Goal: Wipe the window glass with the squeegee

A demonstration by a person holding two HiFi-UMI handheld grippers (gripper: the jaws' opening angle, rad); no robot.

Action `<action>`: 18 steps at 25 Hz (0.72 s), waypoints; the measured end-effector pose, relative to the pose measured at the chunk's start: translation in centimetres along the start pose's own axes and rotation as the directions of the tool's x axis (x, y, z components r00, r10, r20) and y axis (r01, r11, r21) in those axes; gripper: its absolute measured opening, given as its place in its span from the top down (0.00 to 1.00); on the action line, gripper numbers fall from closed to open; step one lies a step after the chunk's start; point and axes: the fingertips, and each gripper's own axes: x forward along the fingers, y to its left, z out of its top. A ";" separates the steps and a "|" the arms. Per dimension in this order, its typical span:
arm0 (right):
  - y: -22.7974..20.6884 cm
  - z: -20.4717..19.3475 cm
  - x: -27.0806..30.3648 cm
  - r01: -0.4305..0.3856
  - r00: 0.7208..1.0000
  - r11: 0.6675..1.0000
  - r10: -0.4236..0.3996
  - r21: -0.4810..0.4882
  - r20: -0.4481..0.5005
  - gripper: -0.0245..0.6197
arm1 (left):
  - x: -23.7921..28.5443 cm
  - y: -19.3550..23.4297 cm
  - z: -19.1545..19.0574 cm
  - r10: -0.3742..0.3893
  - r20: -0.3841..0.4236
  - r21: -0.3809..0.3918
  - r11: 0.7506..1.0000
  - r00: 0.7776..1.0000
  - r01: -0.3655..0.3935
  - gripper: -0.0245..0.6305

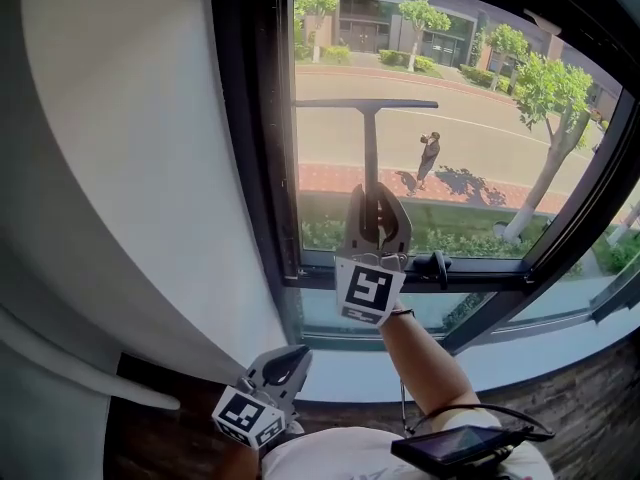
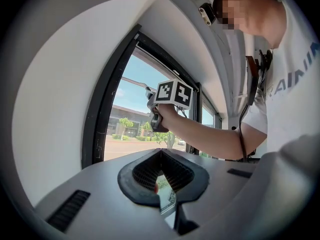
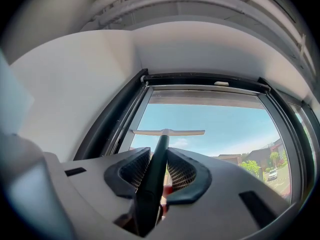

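The jaws of the right hand-held gripper [image 1: 377,226] are closed on the dark handle [image 1: 371,158] of the squeegee [image 1: 369,118], which is held upright before the glass [image 1: 330,148]. From the jaws the handle runs straight up to the blade [image 1: 366,103] — a level bar set across the upper left of the pane, its left end just beside the dark frame [image 1: 262,148]. Whether the blade is pressed on the glass cannot be told. The left hand-held gripper [image 1: 290,365] is held low, near the person's body and well apart from the window — its jaws are together, with nothing between them. A white wall [image 1: 130,168] is seen left of the frame. Through the glass a road [image 1: 480,133], trees [image 1: 555,93] and a walker [image 1: 429,158] are seen.
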 end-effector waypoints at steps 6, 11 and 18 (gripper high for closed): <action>0.4 -2.2 -1.7 -0.005 0.999 1.000 0.005 0.002 -0.054 0.80 | -0.5 -0.2 0.1 0.006 -0.005 -0.001 1.000 1.000 -0.006 0.93; 0.9 -4.2 -3.1 -0.013 0.995 1.000 0.013 0.000 -0.100 0.80 | -0.9 -0.1 0.1 0.014 -0.008 0.003 1.000 1.000 -0.014 0.93; 1.9 -7.6 -5.4 -0.024 0.986 1.000 0.022 -0.012 -0.167 0.80 | -1.4 -0.1 -0.5 -0.004 -0.011 0.001 1.000 1.000 0.004 0.93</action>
